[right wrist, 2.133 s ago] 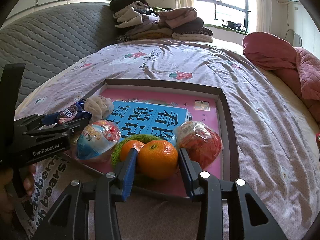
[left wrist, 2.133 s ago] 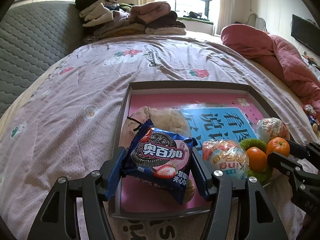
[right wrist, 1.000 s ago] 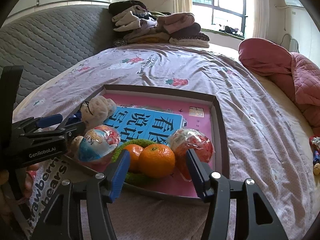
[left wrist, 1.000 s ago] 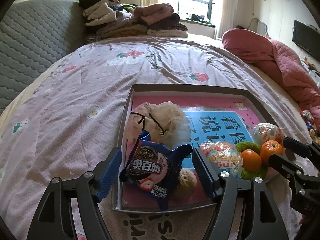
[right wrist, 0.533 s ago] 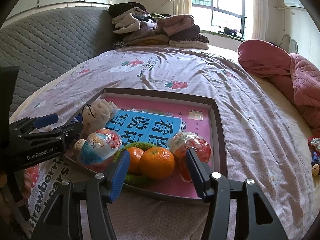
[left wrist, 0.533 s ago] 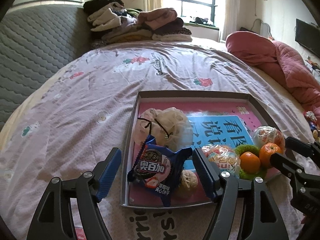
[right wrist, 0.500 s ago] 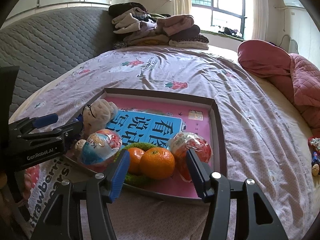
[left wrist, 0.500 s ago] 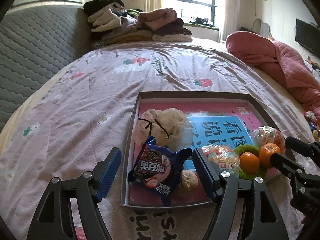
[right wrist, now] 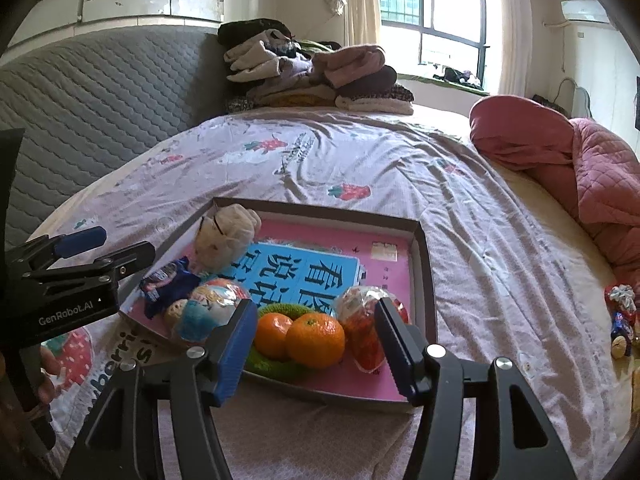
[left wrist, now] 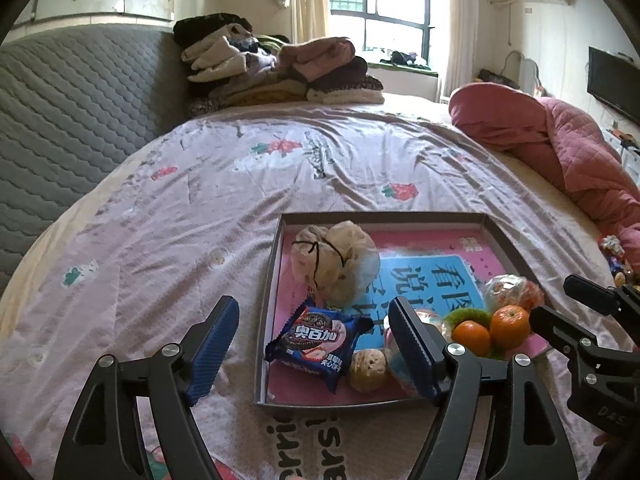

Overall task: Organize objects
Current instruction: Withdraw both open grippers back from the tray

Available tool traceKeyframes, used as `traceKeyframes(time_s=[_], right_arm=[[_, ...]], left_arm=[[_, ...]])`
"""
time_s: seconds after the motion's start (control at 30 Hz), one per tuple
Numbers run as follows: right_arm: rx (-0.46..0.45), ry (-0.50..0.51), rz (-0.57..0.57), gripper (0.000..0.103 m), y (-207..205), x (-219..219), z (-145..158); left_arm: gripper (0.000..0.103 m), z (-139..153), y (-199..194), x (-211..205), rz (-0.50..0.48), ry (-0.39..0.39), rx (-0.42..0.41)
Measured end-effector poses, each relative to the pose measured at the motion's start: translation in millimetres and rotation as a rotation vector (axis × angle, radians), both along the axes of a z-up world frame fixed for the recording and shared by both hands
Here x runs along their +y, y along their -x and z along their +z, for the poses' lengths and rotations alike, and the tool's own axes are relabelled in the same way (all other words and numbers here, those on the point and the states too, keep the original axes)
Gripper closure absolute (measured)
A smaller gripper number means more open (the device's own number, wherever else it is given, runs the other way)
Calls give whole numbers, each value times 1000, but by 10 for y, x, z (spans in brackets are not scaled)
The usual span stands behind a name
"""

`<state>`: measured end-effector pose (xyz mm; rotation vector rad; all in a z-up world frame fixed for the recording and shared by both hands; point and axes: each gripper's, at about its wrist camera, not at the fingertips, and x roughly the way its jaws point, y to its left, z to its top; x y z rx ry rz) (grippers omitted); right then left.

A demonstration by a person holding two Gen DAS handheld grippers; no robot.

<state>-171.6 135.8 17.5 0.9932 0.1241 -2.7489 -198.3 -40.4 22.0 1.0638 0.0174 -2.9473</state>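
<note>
Your left view alone shows the television [left wrist: 614,86]; only your right view shows your fingers [right wrist: 48,364]. The tray [left wrist: 269,308] holds the biscuit packet [left wrist: 318,336], oranges [right wrist: 314,340] and pouch [left wrist: 336,264]. Your left gripper [left wrist: 316,350], just widened, and right gripper [right wrist: 316,346] stand apart, empty.

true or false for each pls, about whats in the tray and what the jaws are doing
1. The blue cookie packet lies in the tray. True.
2. The left gripper is clamped on the packet. False: its jaws, which have just been opening, stand wide and clear of it.
3. Two oranges sit on a green ring. True.
4. The right gripper grips an orange. False: its jaws are open, holding nothing.
5. The tray rests on a wooden table. False: it sits on the bed sheet.
</note>
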Motion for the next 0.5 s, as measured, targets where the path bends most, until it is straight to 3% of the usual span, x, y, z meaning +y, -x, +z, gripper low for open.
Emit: traceKeyframes(time_s=[0.5], right_arm=[[65,3,8,42,-243,-11,371]], left_arm=[[25,414,-351,37,16,1,61]])
